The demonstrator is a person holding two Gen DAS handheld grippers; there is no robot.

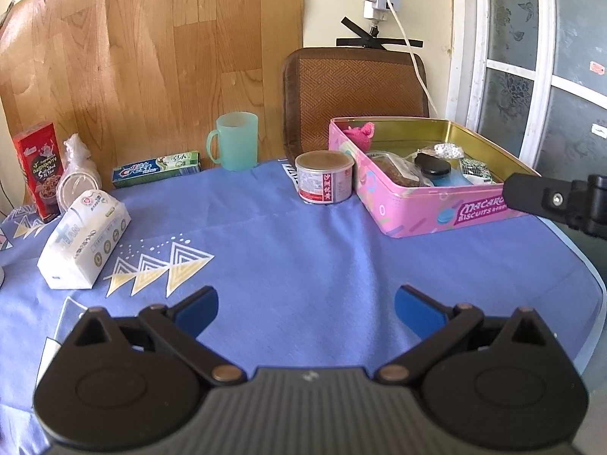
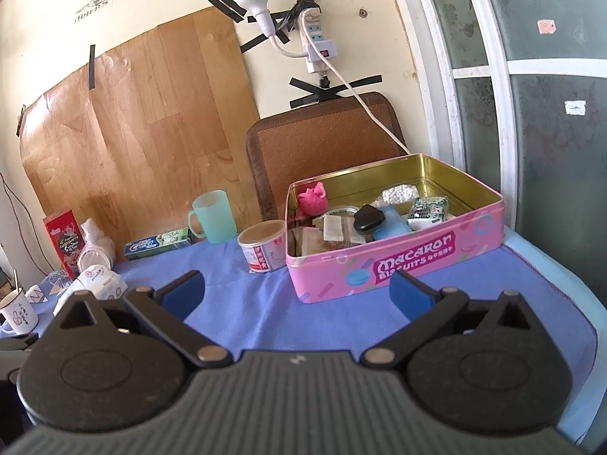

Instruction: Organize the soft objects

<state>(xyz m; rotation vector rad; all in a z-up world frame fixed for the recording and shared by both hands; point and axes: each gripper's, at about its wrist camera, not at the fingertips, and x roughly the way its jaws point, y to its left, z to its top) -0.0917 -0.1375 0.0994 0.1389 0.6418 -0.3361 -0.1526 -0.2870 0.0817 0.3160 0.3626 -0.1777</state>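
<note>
Tissue pack (image 1: 84, 242) lies mid-left of my left view on the table (image 1: 303, 250), pink tin (image 1: 425, 189) w/ pink plush (image 1: 360, 131) upper right, can (image 1: 323, 176) between. Both grippers (image 1: 305, 305) (image 2: 297, 291): jaws spread, empty.

Right hand-held gripper (image 2: 297, 291) spread, empty, facing pink tin (image 2: 398, 265) on blue cloth (image 2: 246, 311)

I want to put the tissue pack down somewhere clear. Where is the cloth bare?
Bare blue tablecloth lies between the white tissue pack, the round food can and the pink biscuit tin. The left back corner is crowded: red carton, toothpaste box, green mug. The tin is partly filled.
</note>
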